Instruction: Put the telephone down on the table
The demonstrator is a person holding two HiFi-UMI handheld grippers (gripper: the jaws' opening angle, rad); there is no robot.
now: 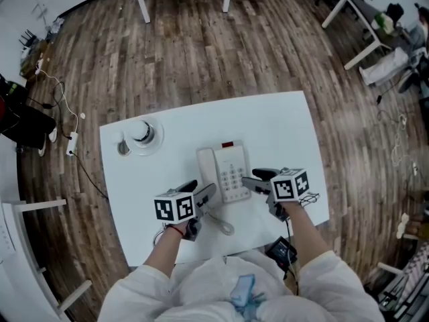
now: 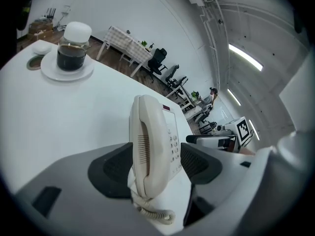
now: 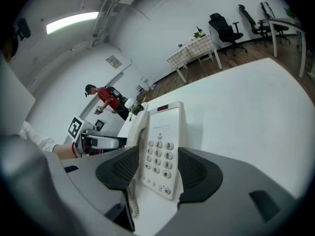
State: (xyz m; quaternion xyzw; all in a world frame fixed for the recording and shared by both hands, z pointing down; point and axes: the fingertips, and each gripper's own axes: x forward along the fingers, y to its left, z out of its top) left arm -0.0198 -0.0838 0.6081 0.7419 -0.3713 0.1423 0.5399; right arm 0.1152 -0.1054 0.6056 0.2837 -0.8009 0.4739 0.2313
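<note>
A cream telephone (image 1: 225, 170) lies flat on the white table (image 1: 281, 126) with its handset on the cradle and its coiled cord (image 1: 222, 225) trailing toward me. My left gripper (image 1: 201, 192) is at the phone's near-left corner, open. In the left gripper view the handset (image 2: 147, 146) stands just ahead of the wide-apart pads (image 2: 112, 170). My right gripper (image 1: 253, 178) points at the phone's right edge and is open too. In the right gripper view the keypad (image 3: 160, 154) fills the gap in front of the pads (image 3: 199, 170). Neither gripper clamps the phone.
A glass jar of dark liquid with a white lid (image 1: 142, 133) sits on a saucer at the table's far left, with a small round item (image 1: 123, 147) beside it. A black device (image 1: 280, 250) hangs at the near table edge. A person in red (image 3: 106, 98) stands far off.
</note>
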